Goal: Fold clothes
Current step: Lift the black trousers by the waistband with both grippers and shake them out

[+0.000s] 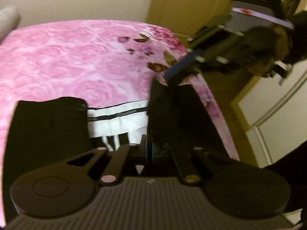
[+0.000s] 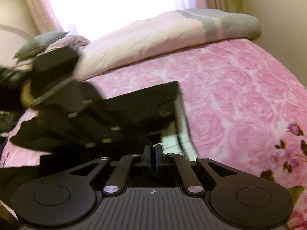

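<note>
Currently both claws sit pinched on the black garment [image 1: 48, 126] on the pink bed [image 1: 76, 57]. Left claw [image 1: 149, 147]: jaws together, dark cloth bunched right at the tips, so it looks clamped on a fold edge; white striped waistband lining [image 1: 117, 118] shows just left of it. Right claw [image 2: 153, 153]: blue pads closed with no gap, black fabric directly ahead and under the tips, probably nipping an edge, though blur hides the contact. Each claw appears in the other's view, close alongside. Reads as mid-fold: one edge lifted, about to be carried over. Next move needs both claws travelling together, level, keeping the edge taut, then laying it flat on the rest of the garment. A folded blanket [image 2: 172, 32] lies well beyond.
</note>
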`<control>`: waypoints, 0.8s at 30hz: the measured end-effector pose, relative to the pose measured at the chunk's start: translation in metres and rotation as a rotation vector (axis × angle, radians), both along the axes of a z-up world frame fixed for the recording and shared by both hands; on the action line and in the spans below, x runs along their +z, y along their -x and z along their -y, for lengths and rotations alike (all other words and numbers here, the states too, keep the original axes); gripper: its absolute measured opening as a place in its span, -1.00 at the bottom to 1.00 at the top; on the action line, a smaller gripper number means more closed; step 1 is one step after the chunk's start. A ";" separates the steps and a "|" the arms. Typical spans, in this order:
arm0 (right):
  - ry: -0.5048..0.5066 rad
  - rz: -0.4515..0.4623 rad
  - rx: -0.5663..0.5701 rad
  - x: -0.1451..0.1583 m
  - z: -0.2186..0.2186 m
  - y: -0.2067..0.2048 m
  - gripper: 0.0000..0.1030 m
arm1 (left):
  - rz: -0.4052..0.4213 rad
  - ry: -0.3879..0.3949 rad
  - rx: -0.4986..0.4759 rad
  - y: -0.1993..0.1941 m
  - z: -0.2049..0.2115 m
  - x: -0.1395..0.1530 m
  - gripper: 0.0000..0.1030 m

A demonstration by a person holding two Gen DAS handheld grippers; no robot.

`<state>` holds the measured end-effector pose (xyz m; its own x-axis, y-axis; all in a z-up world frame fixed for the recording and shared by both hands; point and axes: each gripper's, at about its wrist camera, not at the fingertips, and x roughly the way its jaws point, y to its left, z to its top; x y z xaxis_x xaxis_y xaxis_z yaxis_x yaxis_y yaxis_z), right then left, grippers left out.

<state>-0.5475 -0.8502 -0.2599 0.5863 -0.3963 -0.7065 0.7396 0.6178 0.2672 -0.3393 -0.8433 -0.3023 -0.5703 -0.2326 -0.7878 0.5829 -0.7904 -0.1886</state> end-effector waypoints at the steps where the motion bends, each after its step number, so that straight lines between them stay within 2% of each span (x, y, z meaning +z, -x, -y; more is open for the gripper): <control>1: 0.004 0.002 0.002 -0.002 0.008 0.003 -0.57 | 0.019 0.027 0.011 0.000 -0.008 0.004 -0.98; 2: 0.014 0.004 0.007 -0.004 0.017 0.005 0.34 | 0.037 0.050 0.018 0.001 -0.014 0.006 -0.98; 3: 0.026 0.014 0.027 -0.009 0.028 0.006 0.68 | 0.052 0.068 0.023 0.002 -0.019 0.008 -0.98; 4: 0.037 0.029 0.054 -0.014 0.039 0.006 0.75 | 0.064 0.083 0.028 0.004 -0.023 0.009 -0.98; 6: 0.028 0.040 0.143 -0.028 0.065 -0.004 0.74 | 0.078 0.101 0.040 0.007 -0.033 0.010 -0.98; 9: 0.061 0.021 0.348 -0.051 0.099 -0.033 0.74 | 0.092 0.111 0.054 0.010 -0.043 0.010 -0.98; 10: 0.083 0.006 0.420 -0.059 0.107 -0.044 0.72 | 0.098 0.114 0.058 0.012 -0.046 0.010 -0.98; 12: 0.110 -0.034 0.574 -0.073 0.120 -0.065 0.53 | 0.112 0.116 0.067 0.013 -0.051 0.008 -0.98; 15: 0.106 -0.063 0.769 -0.088 0.127 -0.090 0.02 | 0.115 0.109 0.103 0.011 -0.054 0.006 -0.98; 16: 0.083 -0.071 0.797 -0.090 0.130 -0.095 -0.36 | 0.116 0.111 0.116 0.010 -0.054 0.006 -0.98; 17: 0.044 -0.080 0.799 -0.091 0.133 -0.097 -0.68 | 0.119 0.117 0.125 0.010 -0.055 0.007 -0.98; 19: -0.045 -0.096 0.786 -0.091 0.141 -0.099 -0.75 | 0.128 0.144 0.129 0.011 -0.055 0.012 -0.98; 20: -0.119 -0.100 0.757 -0.086 0.146 -0.096 -0.79 | 0.136 0.167 0.123 0.012 -0.055 0.015 -0.98; 22: -0.329 -0.095 0.697 -0.075 0.158 -0.086 -0.89 | 0.156 0.209 0.100 0.016 -0.053 0.021 -0.98; 24: -0.506 -0.046 0.619 -0.068 0.169 -0.073 -0.89 | 0.175 0.239 0.080 0.019 -0.051 0.024 -0.97</control>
